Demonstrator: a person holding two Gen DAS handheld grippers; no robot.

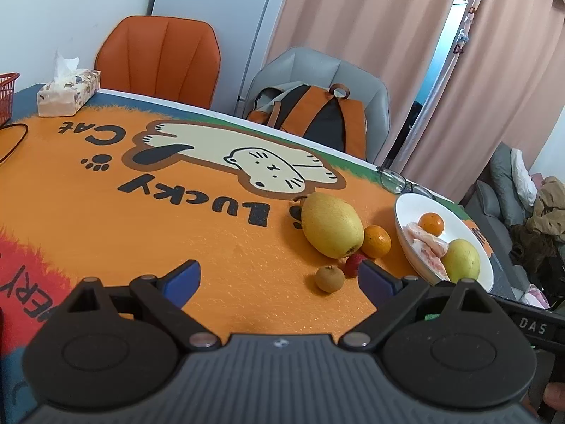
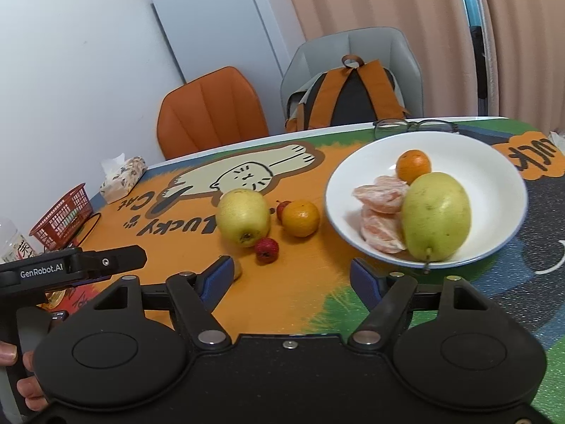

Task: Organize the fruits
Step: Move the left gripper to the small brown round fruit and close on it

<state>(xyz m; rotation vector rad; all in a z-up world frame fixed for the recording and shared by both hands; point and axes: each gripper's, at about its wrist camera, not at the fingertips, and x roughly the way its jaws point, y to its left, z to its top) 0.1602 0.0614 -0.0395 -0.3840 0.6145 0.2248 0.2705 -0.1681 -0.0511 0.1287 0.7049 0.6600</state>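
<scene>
A white plate holds a yellow-green pear, a small orange and peeled orange segments. The plate also shows in the left wrist view. On the mat left of it lie a yellow pear, an orange and two small red fruits. A small brown fruit lies nearest my left gripper, which is open and empty. My right gripper is open and empty, just short of the plate's near rim.
A cat-print mat covers the table. A tissue box and a red basket stand at the far left. Glasses lie behind the plate. An orange chair and a grey chair with a backpack stand behind the table.
</scene>
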